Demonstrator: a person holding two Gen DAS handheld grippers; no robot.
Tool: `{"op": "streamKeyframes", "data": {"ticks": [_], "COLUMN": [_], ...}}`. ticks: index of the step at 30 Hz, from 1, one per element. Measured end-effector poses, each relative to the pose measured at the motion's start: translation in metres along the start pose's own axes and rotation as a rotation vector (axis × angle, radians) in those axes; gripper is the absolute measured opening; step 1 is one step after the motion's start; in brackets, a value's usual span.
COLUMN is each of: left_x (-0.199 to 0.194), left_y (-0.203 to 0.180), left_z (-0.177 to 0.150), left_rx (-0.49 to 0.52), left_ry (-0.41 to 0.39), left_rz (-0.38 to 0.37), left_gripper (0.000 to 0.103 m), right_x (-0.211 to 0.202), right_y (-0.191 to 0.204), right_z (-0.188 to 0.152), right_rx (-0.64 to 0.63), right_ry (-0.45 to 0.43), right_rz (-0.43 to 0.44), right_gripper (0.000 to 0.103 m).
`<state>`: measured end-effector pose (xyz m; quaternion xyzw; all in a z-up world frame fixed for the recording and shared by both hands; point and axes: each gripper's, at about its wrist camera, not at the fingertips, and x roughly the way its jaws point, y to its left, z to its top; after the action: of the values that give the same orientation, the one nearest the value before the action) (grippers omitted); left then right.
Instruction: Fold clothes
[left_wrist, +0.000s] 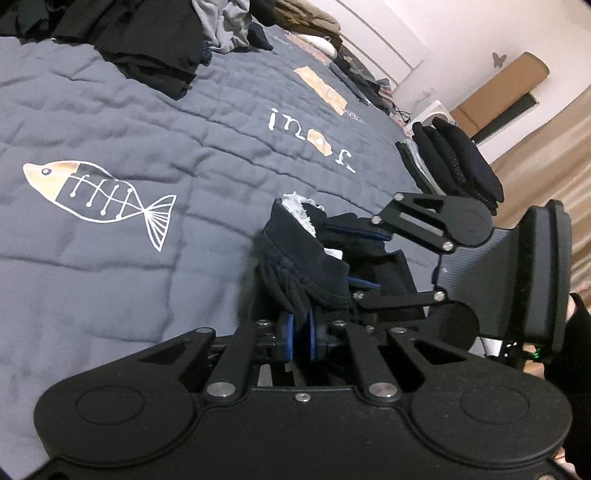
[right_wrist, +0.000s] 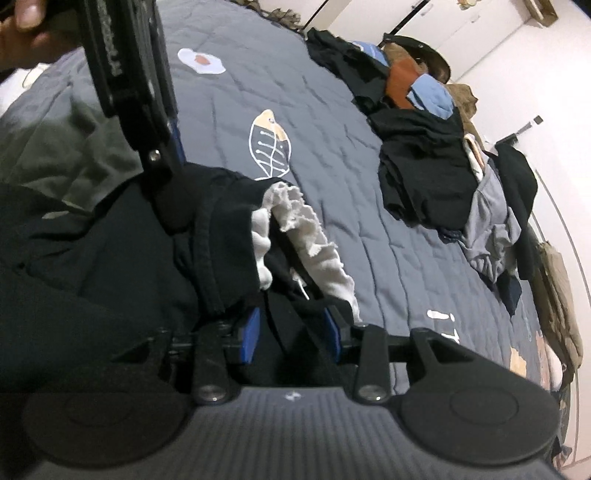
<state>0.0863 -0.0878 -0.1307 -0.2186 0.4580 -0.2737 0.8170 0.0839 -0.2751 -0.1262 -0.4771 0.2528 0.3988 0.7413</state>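
Left tongs (left_wrist: 301, 328) pinched on dark garment (left_wrist: 306, 258), lower centre; right tongs (right_wrist: 291, 332) half apart around its cloth. Keep both edges taut. Lay flat on quilt (left_wrist: 110, 110).

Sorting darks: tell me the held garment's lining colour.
White lining in a black garment; right wrist view.

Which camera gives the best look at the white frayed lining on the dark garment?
The right wrist view: the white frayed lining runs long and close. The left wrist view shows only a small tuft of it atop the bunched dark garment.
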Motion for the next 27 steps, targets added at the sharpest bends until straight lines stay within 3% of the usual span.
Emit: {"op": "streamKeyframes", "data": {"ticks": [3,6,9,14,23,27], "left_x": [0.002,0.003,0.003,0.004,0.004,0.005], "left_y": [0.003,0.002,0.002,0.002,0.001,0.001], "left_z": [0.001,0.001,0.001,0.001,0.001,0.001], "left_rx": [-0.018,-0.019,-0.016,-0.016,-0.014,-0.015], "left_ry": [0.001,-0.002,-0.001,-0.003,-0.004,-0.003], "left_rz": [-0.007,-0.011,-0.008,-0.002,0.005,0.007], "left_gripper": [0.008,0.008,0.008,0.008,0.009,0.009], "right_x": [0.005,0.012,0.011,0.018,0.015,0.009], "right_y": [-0.001,-0.006,-0.017,-0.034,-0.046,-0.061], "right_z": [0.001,0.001,0.000,-0.009,-0.013,-0.027], "right_rx": [-0.012,0.010,0.110,0.232,0.305,0.356], "right_ry": [0.004,0.013,-0.029,-0.053,-0.066,-0.024], "right_rz": [0.012,0.027,0.024,0.001,-0.006,-0.108], "right_gripper": [0.032,0.008,0.002,0.002,0.007,0.007]}}
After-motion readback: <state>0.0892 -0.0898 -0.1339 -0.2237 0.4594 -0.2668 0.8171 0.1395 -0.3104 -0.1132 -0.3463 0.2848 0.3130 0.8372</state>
